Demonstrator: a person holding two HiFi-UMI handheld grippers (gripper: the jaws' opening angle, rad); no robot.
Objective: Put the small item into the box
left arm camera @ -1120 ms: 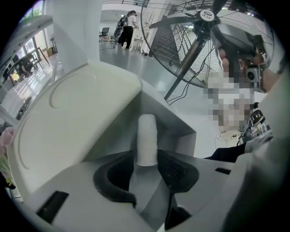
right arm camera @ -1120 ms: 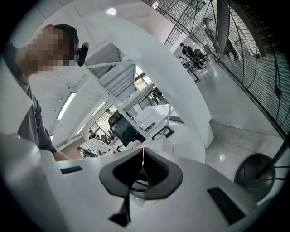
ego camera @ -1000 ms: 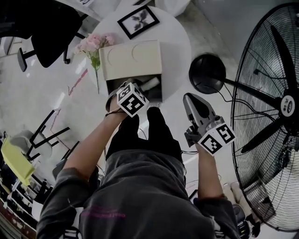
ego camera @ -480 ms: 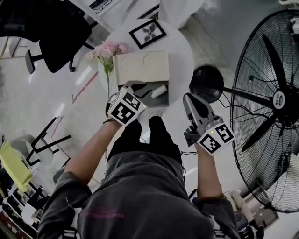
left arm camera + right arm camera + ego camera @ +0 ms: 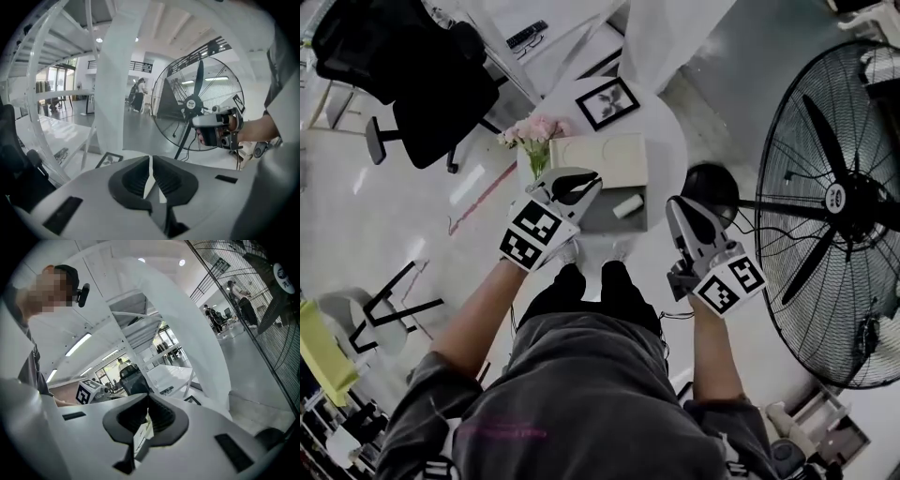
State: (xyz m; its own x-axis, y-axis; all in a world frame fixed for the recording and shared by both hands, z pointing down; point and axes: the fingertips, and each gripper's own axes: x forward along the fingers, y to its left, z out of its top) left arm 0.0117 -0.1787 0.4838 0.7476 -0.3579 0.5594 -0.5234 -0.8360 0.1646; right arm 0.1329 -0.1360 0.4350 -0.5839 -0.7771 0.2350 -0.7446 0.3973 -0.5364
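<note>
Detail on the small item (image 5: 627, 207) is scarce: it is a short white piece, too small to name, lying inside the open beige box (image 5: 600, 157) toward its 3 o'clock end. Your left gripper (image 5: 589, 180) covers the box's 9 o'clock corner. Its jaws are closing, down to a thin slit with nothing between them. Your right gripper (image 5: 677, 202) hangs beside the table at 3 o'clock, jaw tips together; the pale strip below them cannot be made out. The box sits on a round white table (image 5: 664, 131), with pink flowers (image 5: 534, 131) at 10 o'clock and a framed picture (image 5: 607, 102) at 12. A big floor fan (image 5: 834, 197), cut off at the edge, stands at 3 o'clock. A black office chair (image 5: 422, 84) stands at 10 on pale glossy floor (image 5: 394, 216).
</note>
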